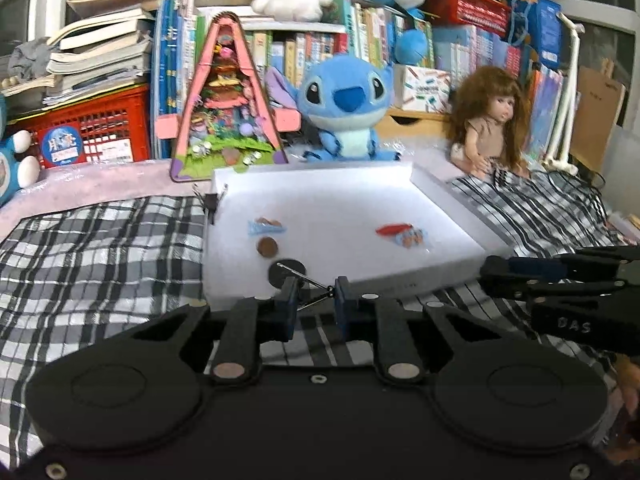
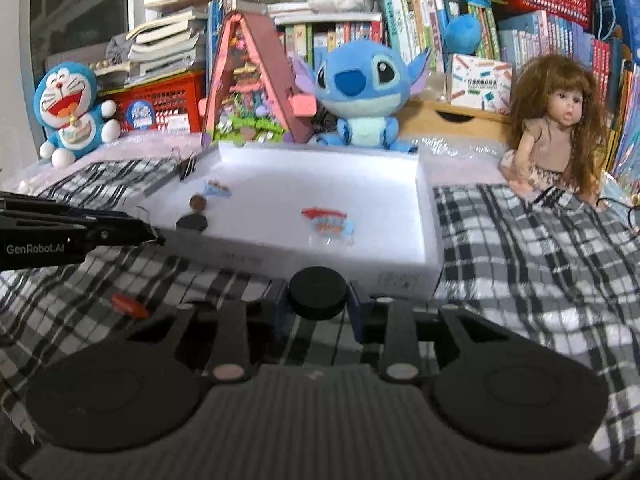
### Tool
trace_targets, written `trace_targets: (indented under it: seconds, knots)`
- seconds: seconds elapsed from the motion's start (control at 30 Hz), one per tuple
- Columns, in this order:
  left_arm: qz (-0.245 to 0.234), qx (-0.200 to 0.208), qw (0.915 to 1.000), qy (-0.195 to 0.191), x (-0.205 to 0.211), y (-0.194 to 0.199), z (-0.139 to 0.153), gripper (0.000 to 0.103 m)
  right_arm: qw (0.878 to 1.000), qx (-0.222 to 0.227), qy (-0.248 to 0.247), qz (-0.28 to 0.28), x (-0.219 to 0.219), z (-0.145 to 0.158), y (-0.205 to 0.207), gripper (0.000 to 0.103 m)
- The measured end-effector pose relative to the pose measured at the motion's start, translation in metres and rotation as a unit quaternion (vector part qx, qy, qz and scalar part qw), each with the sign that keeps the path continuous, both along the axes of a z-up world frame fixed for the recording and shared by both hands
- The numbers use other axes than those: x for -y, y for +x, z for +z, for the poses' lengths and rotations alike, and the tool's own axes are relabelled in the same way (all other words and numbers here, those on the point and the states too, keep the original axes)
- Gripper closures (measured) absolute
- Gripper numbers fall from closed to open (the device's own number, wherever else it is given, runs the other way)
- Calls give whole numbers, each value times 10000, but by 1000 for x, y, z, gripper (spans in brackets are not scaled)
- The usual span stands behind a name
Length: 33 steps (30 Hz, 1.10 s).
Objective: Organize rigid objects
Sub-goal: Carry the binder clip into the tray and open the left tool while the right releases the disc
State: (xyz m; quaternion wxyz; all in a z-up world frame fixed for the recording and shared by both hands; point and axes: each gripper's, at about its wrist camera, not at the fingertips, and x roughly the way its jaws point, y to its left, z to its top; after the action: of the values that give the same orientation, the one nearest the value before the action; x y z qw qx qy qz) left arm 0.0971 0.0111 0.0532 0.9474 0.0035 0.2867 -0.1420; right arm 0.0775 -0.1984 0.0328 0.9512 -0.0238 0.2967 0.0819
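Observation:
My left gripper (image 1: 316,300) is shut on a thin metal clip (image 1: 306,278) of silver wire with a small black end, held just before the white tray's (image 1: 400,280) front edge. From the left edge of the right wrist view, the left gripper (image 2: 154,236) reaches toward the tray's (image 2: 360,276) near left corner. My right gripper (image 2: 318,304) is shut on a black round disc (image 2: 317,290), held level in front of the tray's near wall. It enters the left wrist view from the right as the right gripper (image 1: 486,276). Inside the tray lie a brown disc (image 1: 267,247), a black disc (image 1: 286,270), blue wrapped sweets (image 1: 266,226) and a red piece (image 1: 394,229).
A black binder clip (image 2: 186,168) sits on the tray's far left rim. A small red piece (image 2: 130,306) lies on the checked cloth (image 2: 520,240) at the near left. Plush toys, a doll (image 2: 560,128), a pink toy house (image 2: 256,80) and books crowd behind the tray.

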Motion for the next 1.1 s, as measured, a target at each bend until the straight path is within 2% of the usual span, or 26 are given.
trace_targets:
  seconds: [0.3, 0.5, 0.6, 0.83, 0.97, 1.1]
  knots:
    - [94, 97, 9997, -215, -10, 30, 22, 85, 10000, 0, 23, 0, 6, 18, 22, 67]
    - [187, -177, 9979, -601, -10, 79, 32, 85, 9996, -215, 190, -24, 10, 27, 58, 67]
    - [362, -388, 9961, -701, -10, 110, 28, 85, 9989, -389, 264, -20, 10, 31, 80, 67]
    - [669, -890, 9919, -607, -7, 172, 8, 85, 9946, -922, 467, 56, 11, 24, 135, 67]
    - [779, -1029, 9891, -715, -6, 189, -4, 85, 9904, -1203, 682, -41, 11, 13, 161, 67]
    - [775, -1035, 9896, -629, -3, 192, -11, 85, 9906, -1253, 546, -98, 6, 4, 171, 66]
